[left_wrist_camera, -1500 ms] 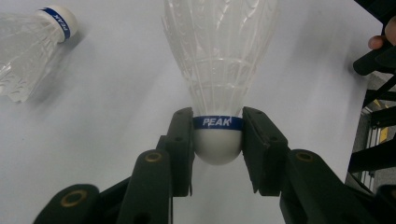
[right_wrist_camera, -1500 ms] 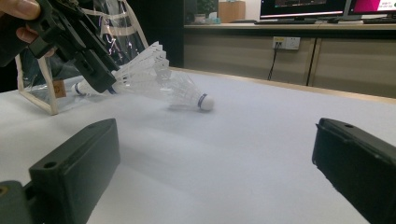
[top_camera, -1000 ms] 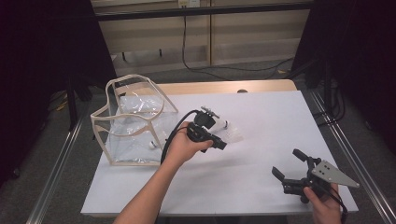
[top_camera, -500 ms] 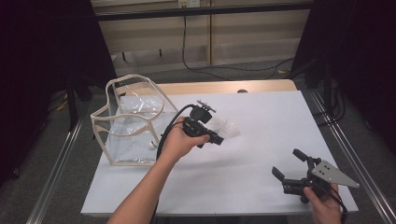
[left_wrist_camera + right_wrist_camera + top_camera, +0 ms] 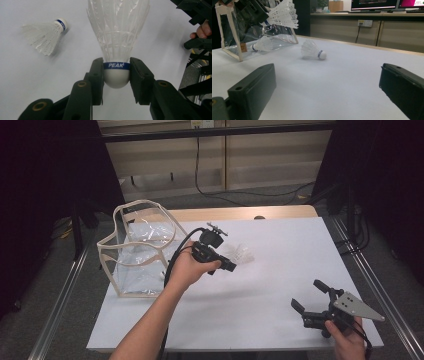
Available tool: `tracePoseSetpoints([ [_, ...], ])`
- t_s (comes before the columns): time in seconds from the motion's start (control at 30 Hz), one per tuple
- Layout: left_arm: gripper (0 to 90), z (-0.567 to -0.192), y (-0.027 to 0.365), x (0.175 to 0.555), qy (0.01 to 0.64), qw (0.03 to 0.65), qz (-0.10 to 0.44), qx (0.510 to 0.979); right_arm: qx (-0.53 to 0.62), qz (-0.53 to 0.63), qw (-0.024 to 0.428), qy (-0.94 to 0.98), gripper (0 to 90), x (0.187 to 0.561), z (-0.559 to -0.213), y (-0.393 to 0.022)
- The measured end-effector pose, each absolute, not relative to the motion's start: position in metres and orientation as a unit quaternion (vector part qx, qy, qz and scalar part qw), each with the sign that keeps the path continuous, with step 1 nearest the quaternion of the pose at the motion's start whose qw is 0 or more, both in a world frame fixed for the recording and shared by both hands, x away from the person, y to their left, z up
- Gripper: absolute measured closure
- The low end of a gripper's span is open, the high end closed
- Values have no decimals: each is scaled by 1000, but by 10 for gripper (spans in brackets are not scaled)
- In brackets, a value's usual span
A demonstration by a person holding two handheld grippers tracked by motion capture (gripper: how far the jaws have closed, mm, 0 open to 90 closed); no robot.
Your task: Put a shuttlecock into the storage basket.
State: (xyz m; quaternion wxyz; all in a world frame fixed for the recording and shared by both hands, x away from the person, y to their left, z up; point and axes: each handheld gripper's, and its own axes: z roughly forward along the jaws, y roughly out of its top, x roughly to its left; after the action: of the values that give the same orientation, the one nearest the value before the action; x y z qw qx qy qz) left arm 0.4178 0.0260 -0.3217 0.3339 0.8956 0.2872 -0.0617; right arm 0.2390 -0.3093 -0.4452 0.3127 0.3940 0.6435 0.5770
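Observation:
My left gripper (image 5: 116,71) is shut on the cork base of a white feather shuttlecock (image 5: 117,35) with a blue band, feathers pointing away from the jaws. In the high view this gripper (image 5: 231,265) hovers over the white table beside the clear bag (image 5: 140,250). The right gripper view shows the held shuttlecock (image 5: 283,13) up by the bag's mouth. A second shuttlecock (image 5: 313,51) lies on its side on the table, and a third (image 5: 263,44) lies inside the bag. My right gripper (image 5: 307,294) rests near the front right corner, open and holding nothing.
The bag (image 5: 227,50) is clear plastic with beige trim, standing open at the table's left. The white table top (image 5: 280,245) is edged by metal rails. Cables hang behind the far edge.
My left gripper has shifted slightly to the left and farther from me with the shuttlecock still in it. The right gripper has stayed put.

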Motion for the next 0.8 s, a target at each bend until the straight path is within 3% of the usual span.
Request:
tracePoseSetpoints([
  [0.8,655,-309,37,424,306,330,-57,891,394,578,312,644,7,239,-445,-309],
])
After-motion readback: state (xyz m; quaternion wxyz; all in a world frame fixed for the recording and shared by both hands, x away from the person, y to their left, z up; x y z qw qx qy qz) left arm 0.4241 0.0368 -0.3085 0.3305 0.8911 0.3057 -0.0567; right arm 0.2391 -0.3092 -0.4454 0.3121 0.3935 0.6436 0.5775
